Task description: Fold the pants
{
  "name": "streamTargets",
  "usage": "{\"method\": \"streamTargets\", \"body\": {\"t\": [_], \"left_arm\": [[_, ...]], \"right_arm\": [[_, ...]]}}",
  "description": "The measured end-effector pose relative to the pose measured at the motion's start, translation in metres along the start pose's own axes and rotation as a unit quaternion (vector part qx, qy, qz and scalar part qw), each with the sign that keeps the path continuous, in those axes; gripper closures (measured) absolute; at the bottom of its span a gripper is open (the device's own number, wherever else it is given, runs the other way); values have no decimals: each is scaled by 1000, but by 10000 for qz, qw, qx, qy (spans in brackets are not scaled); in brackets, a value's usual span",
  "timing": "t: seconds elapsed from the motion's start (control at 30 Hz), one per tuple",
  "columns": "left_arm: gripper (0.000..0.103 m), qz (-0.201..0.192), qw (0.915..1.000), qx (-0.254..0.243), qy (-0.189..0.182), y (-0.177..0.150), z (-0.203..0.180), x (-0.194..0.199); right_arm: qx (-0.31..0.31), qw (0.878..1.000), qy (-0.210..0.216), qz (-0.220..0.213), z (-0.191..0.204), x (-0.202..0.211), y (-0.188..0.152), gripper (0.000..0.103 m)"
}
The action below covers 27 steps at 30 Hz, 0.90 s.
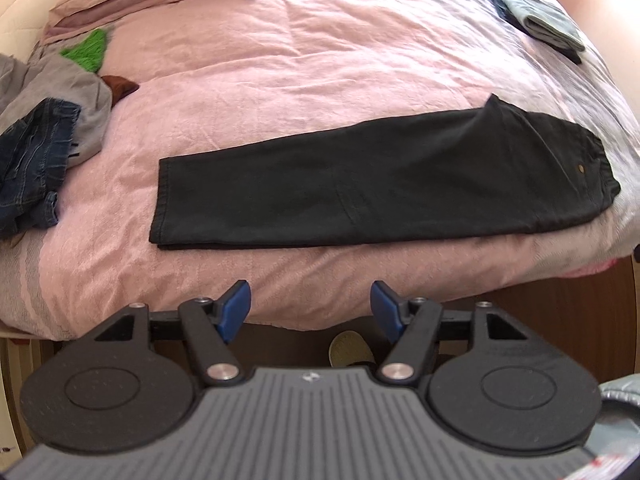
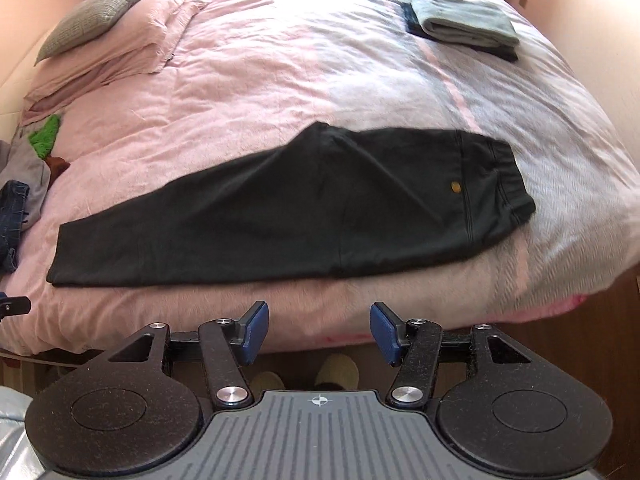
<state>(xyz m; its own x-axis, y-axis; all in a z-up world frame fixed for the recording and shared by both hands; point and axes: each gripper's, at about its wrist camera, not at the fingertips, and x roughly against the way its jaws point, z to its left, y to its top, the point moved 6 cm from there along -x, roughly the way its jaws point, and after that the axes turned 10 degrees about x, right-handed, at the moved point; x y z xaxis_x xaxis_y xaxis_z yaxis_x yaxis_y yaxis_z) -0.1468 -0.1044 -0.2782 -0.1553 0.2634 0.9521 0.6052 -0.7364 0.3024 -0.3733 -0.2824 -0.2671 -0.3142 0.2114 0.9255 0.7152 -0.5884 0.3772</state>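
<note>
Black pants (image 1: pixel 360 184), folded lengthwise with one leg on the other, lie flat across the near part of a bed (image 1: pixel 280 80) covered by a pink duvet; in the left wrist view they span the middle of the frame, hem at centre left and waistband at right, where a small brass rivet shows. In the right wrist view the same pants (image 2: pixel 280 208) run from lower left to centre right. The left gripper (image 1: pixel 310 306) hangs above the bed's near edge with its blue-padded jaws spread and nothing between them; the right gripper (image 2: pixel 316 330) is likewise spread and empty. A stack of folded clothes (image 2: pixel 464 24), pale blue over dark, rests at the upper right of the bed. At the left edge lies a heap of unfolded garments (image 1: pixel 44 132): denim, grey cloth, a green piece and a brown one, partly cut off by the frame. Pink pillows (image 2: pixel 116 44) and a grey cushion (image 2: pixel 96 8) occupy the upper left. Below the bed edge, between the jaws, pale slippers (image 2: pixel 336 370) are partly hidden by the gripper body. The window area at top is overexposed.
</note>
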Motion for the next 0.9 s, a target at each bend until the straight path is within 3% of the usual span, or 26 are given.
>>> {"method": "streamTargets", "body": {"t": [0.5, 0.9], "left_arm": [[40, 60, 9990, -356, -246, 4, -15, -4], [40, 56, 9993, -291, -239, 13, -26, -8]], "right_arm": [[-120, 9998, -108, 90, 3, 1, -12, 49], [-42, 9999, -87, 136, -4, -6, -4, 49]]}}
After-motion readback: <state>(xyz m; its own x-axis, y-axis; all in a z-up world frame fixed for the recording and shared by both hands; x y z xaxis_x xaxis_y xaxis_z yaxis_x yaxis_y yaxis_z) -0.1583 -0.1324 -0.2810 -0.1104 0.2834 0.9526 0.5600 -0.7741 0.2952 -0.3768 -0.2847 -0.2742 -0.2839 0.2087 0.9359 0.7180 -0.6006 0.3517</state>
